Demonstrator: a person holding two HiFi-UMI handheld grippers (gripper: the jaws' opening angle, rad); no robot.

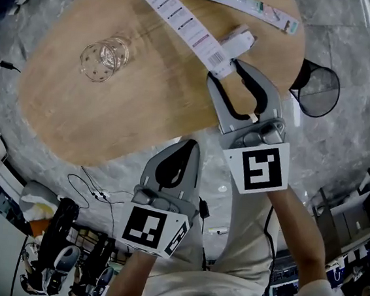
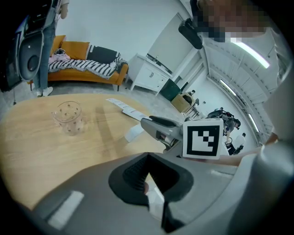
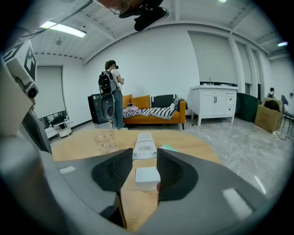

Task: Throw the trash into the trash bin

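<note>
A small white box (image 1: pixel 240 40) (image 3: pixel 147 178) sits between the pads of my right gripper (image 1: pixel 225 68) (image 3: pixel 145 151), which is shut on it just over the wooden table (image 1: pixel 109 116). A long white barcode strip (image 1: pixel 182 20) (image 3: pixel 144 143) lies beyond the tips. A packaged toothbrush (image 1: pixel 246 4) rests at the table's far edge. The black mesh trash bin (image 1: pixel 319 92) stands on the floor right of the table. My left gripper (image 1: pixel 192 145) (image 2: pixel 146 158) hangs shut below the table's near edge, holding nothing.
A clear dotted glass (image 1: pixel 104 58) (image 2: pixel 68 117) stands on the left of the table. Cables and gear (image 1: pixel 62 249) lie on the floor at lower left. In the room stand an orange sofa (image 3: pixel 151 110), a person (image 3: pixel 112 92) and a white cabinet (image 3: pixel 213 103).
</note>
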